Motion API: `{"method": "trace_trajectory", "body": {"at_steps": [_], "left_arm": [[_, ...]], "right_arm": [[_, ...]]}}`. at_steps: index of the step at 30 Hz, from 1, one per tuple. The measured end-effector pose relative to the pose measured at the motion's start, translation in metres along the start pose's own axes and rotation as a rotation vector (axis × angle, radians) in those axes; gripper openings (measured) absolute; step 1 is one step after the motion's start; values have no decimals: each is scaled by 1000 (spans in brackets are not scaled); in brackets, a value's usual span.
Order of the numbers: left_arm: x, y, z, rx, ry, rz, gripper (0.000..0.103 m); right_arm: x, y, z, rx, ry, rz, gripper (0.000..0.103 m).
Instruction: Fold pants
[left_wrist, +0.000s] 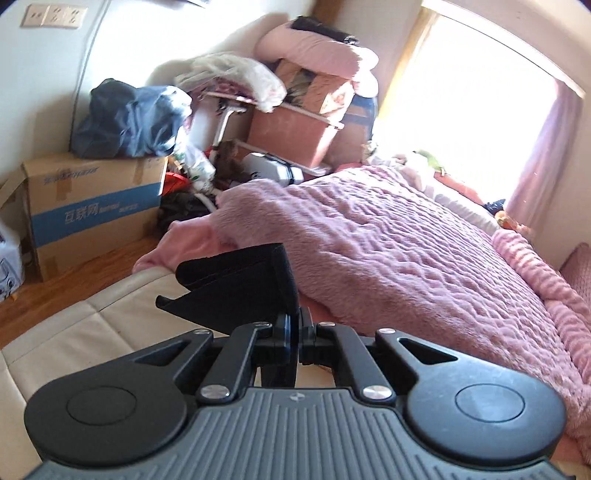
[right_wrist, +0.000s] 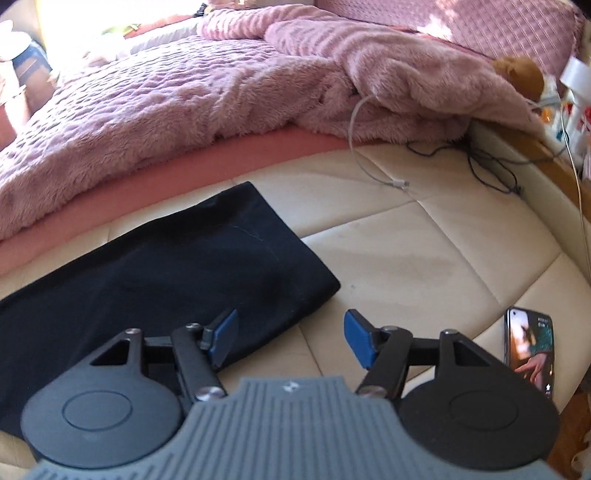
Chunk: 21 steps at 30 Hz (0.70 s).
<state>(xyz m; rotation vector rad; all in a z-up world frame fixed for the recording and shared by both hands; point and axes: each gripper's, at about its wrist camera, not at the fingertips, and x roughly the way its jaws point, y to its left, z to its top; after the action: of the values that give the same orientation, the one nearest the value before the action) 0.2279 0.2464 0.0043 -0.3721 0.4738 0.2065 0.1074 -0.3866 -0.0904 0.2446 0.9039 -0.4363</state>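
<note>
here the left gripper (left_wrist: 297, 325) is clamped on a raised fold of the dark pants (right_wrist: 177, 266), which hides its fingertips; the right gripper (right_wrist: 290, 334) is spread, empty, over the cream mattress (right_wrist: 424, 258).

Matt dark cloth, soft and lint-free, for the pants (right_wrist: 177, 258). Cream leather-like upholstery with stitched seams, faintly scuffed, for the mattress surface (right_wrist: 424, 251). Fluffy, textured pink plush for the blanket (left_wrist: 388, 240). Matt black plastic with bright metal screws on the left gripper (left_wrist: 297, 332) and right gripper (right_wrist: 290, 336); smooth blue rubbery pads (right_wrist: 360, 338) on the latter. Ribbed grey rubber on both housings. Glossy glass on the phone (right_wrist: 530, 354). Brown printed cardboard, taped, for the box (left_wrist: 96, 206). Polished wood on the floor (left_wrist: 74, 273).
</note>
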Motion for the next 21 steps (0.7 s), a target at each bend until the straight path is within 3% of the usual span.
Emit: {"method": "trace_trajectory", "body": {"at_steps": [4,7,10,15,21], "left_arm": [[-18,-69,-11,136,-39,-44,3],[-27,-123,-30,242,-63,-82,3],[-32,-174,-58,340,-62,-133,3],[-30,-249,-137,550,-7,-241,3],[-26,-288,-262,835,185,-349,3]], "right_arm": [[-16,34,-7,-84,-32,99,61],[-17,62,-16,-132,-7,232,60],[-15,84,-28,-175,16,309,60],[-8,104,-45,-177,74,398,60],[0,108,-55,-164,126,429,61]]}}
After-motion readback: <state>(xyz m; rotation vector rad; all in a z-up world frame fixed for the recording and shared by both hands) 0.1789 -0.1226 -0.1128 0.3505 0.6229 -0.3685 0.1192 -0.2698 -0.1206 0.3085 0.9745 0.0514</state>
